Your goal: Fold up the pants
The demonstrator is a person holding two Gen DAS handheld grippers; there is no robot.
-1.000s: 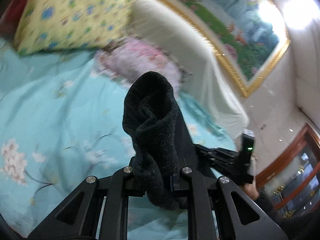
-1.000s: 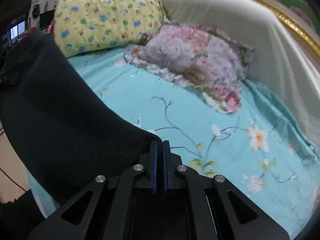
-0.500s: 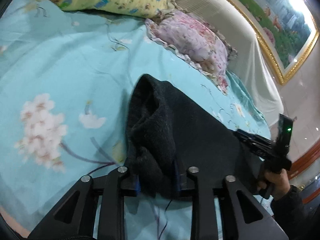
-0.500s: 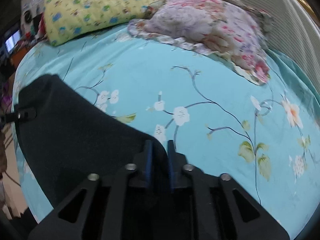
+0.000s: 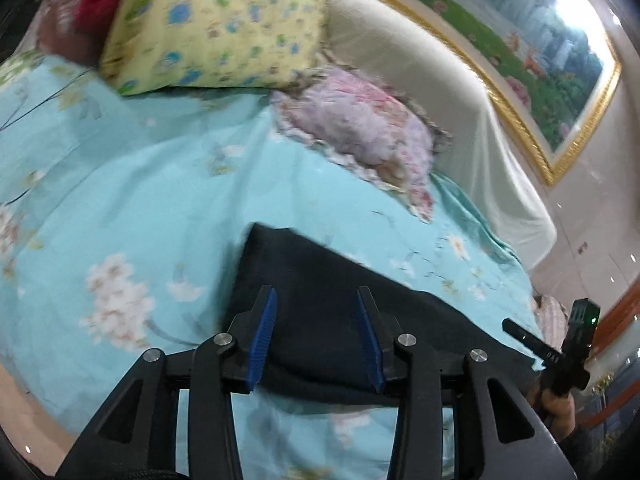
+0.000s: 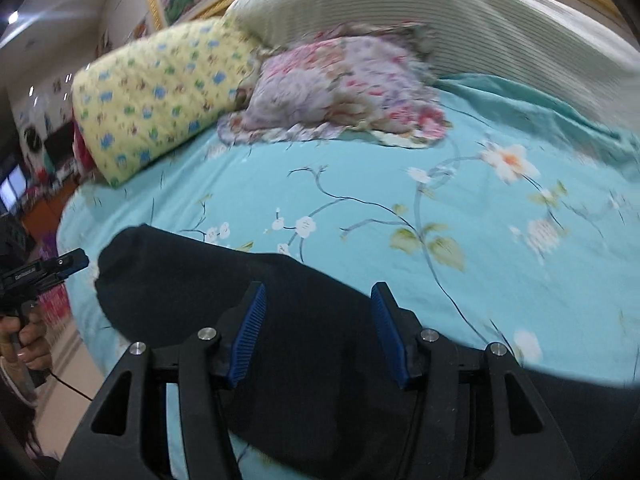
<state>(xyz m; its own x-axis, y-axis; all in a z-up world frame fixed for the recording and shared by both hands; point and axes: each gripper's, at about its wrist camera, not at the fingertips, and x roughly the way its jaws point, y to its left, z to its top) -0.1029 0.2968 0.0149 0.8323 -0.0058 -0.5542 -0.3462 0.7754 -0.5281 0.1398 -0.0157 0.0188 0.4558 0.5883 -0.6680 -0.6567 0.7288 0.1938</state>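
1. left wrist view: turquoise bedding printed with white blossoms (image 5: 120,208) covers the bed, with a yellow patterned pillow (image 5: 212,28) and a pink floral ruffled cushion (image 5: 360,136) against a cream-draped headboard (image 5: 440,92) under a gold-framed landscape painting (image 5: 520,40).
2. the dark, soft-looking fabric pants (image 5: 332,304) lie flat on the bedding near its front edge, directly ahead of and partly under the left gripper (image 5: 316,320). its blue-padded jaws stand wide apart and hold nothing; the cloth shows between them without being pinched.
3. from this side the pants' long axis runs from a squared corner just past the fingertips off to the right, toward the other tool, the right gripper (image 5: 516,326), seen at the far right in the person's hand. that end of the garment is nearer the right hand, this corner nearer the left.
4. right wrist view: the same bedding, pillow and cushion fill the background, somewhat blurred.
5. the pants (image 6: 192,276) spread below and between the fingers of the right gripper (image 6: 320,308), whose jaws are also wide open and empty. the cloth stretches leftward to a rounded end just beside the left gripper (image 6: 82,258).
6. judged from both views, the garment lies crosswise between the two tools as a flat strip, so a further fold would likely turn on seizing one end and carrying it along that axis to the other.
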